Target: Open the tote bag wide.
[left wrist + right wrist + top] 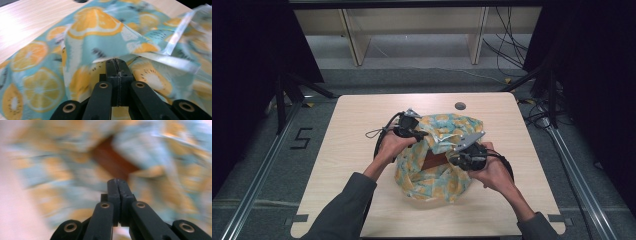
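My left gripper pinches an edge of the fruit-print cloth heaped mid-table around a brown box. My right gripper is pressed together; whether it holds cloth I cannot tell. The cloth looks light, limp and slippery, so I would grip hems or corners.

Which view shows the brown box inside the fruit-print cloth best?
High view: the brown box is sharp there, peeking out between folds of the fruit-print cloth. The right gripper view shows it larger but motion-blurred. In the left gripper view, cloth covers it.
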The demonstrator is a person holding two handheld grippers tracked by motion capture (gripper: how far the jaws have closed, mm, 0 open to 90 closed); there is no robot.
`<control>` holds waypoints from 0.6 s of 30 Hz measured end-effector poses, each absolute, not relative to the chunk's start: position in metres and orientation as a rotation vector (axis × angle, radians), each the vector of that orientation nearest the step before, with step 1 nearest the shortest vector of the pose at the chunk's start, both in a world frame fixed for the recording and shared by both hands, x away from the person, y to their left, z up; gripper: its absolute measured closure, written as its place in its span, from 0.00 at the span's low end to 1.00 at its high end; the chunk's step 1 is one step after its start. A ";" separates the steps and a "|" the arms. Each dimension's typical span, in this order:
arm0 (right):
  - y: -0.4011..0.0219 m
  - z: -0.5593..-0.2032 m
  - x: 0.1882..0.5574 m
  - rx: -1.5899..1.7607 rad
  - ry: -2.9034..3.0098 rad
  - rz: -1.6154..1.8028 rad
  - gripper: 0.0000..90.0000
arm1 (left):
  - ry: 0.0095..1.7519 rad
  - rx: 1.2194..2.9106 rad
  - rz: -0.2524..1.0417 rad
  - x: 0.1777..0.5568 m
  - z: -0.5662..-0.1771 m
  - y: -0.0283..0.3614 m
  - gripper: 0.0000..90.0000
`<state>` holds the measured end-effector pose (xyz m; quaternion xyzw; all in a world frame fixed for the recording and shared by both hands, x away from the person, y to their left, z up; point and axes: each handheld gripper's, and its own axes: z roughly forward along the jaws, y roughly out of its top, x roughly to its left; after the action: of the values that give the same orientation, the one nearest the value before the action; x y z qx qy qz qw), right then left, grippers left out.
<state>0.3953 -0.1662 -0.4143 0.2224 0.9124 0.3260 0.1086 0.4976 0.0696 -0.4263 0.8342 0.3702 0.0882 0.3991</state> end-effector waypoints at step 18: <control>-0.127 -0.427 0.497 0.725 2.438 0.666 1.00 | 0.775 2.030 0.204 0.452 -0.389 0.087 0.95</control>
<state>0.4975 -0.1269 -0.4271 0.2669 0.8969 0.2449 0.2535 0.4516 0.0869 -0.3886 0.8253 0.3149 0.0829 0.4614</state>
